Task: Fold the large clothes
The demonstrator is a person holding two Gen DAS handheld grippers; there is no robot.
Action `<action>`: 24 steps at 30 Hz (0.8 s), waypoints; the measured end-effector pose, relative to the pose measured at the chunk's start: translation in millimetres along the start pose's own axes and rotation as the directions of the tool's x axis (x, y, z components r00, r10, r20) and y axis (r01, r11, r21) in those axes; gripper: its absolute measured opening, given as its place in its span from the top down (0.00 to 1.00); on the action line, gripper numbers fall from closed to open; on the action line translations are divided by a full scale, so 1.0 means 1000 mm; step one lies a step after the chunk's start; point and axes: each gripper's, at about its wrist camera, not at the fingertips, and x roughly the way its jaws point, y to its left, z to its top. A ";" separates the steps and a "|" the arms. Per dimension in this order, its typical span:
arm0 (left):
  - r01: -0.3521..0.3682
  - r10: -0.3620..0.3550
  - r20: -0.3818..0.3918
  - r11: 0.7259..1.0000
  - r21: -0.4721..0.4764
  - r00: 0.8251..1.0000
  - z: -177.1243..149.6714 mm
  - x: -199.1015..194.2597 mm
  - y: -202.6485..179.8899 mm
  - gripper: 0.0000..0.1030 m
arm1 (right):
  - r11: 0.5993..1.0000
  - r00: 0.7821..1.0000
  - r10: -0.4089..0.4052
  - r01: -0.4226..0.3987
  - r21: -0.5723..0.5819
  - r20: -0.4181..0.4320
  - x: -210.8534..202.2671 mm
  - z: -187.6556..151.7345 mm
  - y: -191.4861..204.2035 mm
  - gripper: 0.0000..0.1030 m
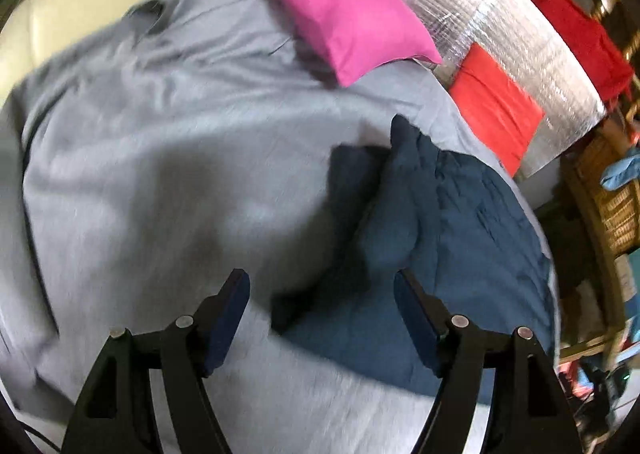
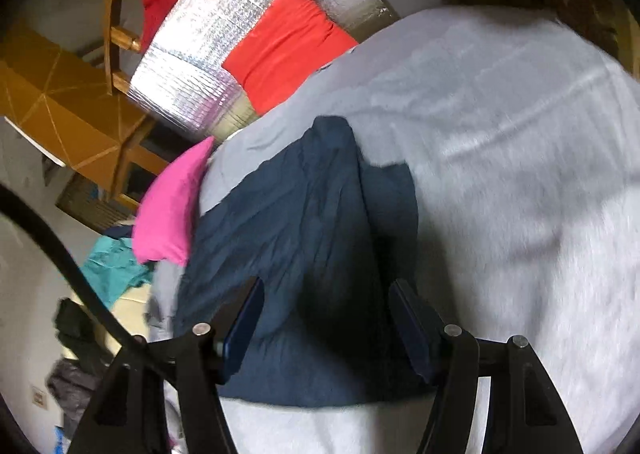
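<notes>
A dark navy garment (image 1: 460,234) lies partly folded on a bed covered with a grey sheet (image 1: 160,134), a raised fold running along its left side. My left gripper (image 1: 320,278) hovers open over the garment's left edge and the sheet, with nothing touching its pads. In the right wrist view the same navy garment (image 2: 304,214) fills the middle, on the grey sheet (image 2: 520,134). My right gripper (image 2: 327,284) is open just above its near part, and the cloth is not pinched. Both views are blurred.
A pink pillow (image 1: 340,10) (image 2: 168,214) and a red cushion (image 1: 496,106) (image 2: 288,46) lie at the bed's far side against a silver foil mat (image 1: 500,26) (image 2: 224,34). Teal cloth (image 2: 116,266), a wicker basket (image 1: 612,206), wooden furniture (image 2: 60,110) and a black cable (image 2: 60,250) surround the bed.
</notes>
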 end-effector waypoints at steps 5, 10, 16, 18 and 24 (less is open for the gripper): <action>0.114 -0.114 -0.030 0.993 0.011 0.993 -0.037 -0.013 -0.007 0.25 | 0.989 0.991 0.133 -0.132 0.063 -0.021 -0.014 -0.044 -0.002 0.26; 0.198 -0.192 -0.134 0.980 0.028 0.972 -0.055 0.008 -0.037 0.21 | 0.972 0.967 0.219 -0.204 0.117 -0.129 0.015 -0.083 0.009 0.26; 0.207 -0.231 -0.150 0.965 -0.160 0.961 -0.055 0.042 -0.040 0.21 | 0.962 0.977 0.175 -0.143 0.233 -0.125 0.064 -0.091 0.003 0.26; 0.201 -0.225 -0.138 0.965 -0.170 0.965 -0.058 0.048 -0.047 0.21 | 0.946 0.981 0.172 -0.138 0.295 -0.091 0.076 -0.090 -0.004 0.26; 0.054 -0.054 -0.021 0.998 -0.011 0.998 -0.071 0.048 -0.083 0.21 | 0.919 0.988 0.144 -0.154 0.363 0.055 0.087 -0.094 -0.004 0.24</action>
